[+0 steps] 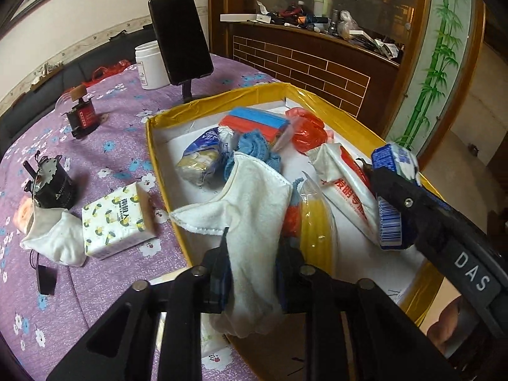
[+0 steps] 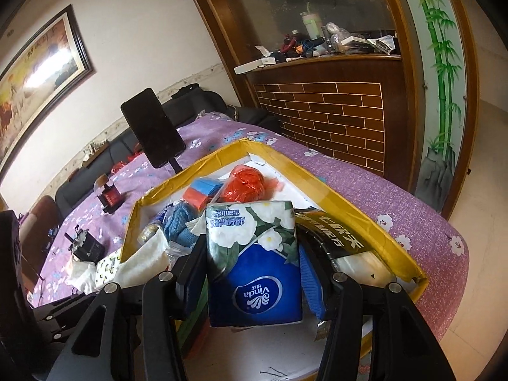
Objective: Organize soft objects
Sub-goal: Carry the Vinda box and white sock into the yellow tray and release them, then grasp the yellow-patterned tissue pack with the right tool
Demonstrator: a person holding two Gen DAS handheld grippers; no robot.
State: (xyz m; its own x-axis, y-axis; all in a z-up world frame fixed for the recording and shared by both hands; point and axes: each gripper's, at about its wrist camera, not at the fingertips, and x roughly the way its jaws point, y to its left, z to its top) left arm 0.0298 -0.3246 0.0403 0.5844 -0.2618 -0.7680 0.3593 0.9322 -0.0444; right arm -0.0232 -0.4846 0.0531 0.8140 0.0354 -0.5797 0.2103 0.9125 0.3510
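Pinched a limp white fabric cloth point(image 1: 254, 197) in the left hand-held gripper point(image 1: 254, 254), pads pressed against both its sides, at the near rim of a shallow yellow-taped cardboard box with a white floor point(image 1: 165, 158). Had the cloth's upper end lying inside the box, against a blue knitted piece point(image 1: 254, 149), and its lower end hanging below the fingers.

Clamped the right hand-held gripper point(image 2: 252, 254) on a blue-and-white flower-printed soft tissue pack point(image 2: 254, 254), one finger flat on each side, and held it raised over the right-hand part of the same box.

Showed, already inside the box, a crumpled red plastic bag point(image 1: 308, 130) towards the far corner, a red-and-blue striped packet point(image 1: 254, 123) beside it, a blue-and-gold wrapped pack point(image 1: 200, 158) near the left wall, a white pouch with red lettering point(image 1: 346, 190) and a clear bag with yellow contents point(image 1: 314, 222) just right of the cloth.

Showed, outside the box on the purple flower-print worktop point(image 1: 111, 146), a square lemon-patterned tissue pack point(image 1: 117, 222) just beside the box's left wall, with a second crumpled white cloth point(image 1: 57, 241) touching its left side. Had a black phone on a black stand point(image 1: 181, 38) and a white plastic jar point(image 1: 149, 66) standing upright beyond the box's far-left corner.
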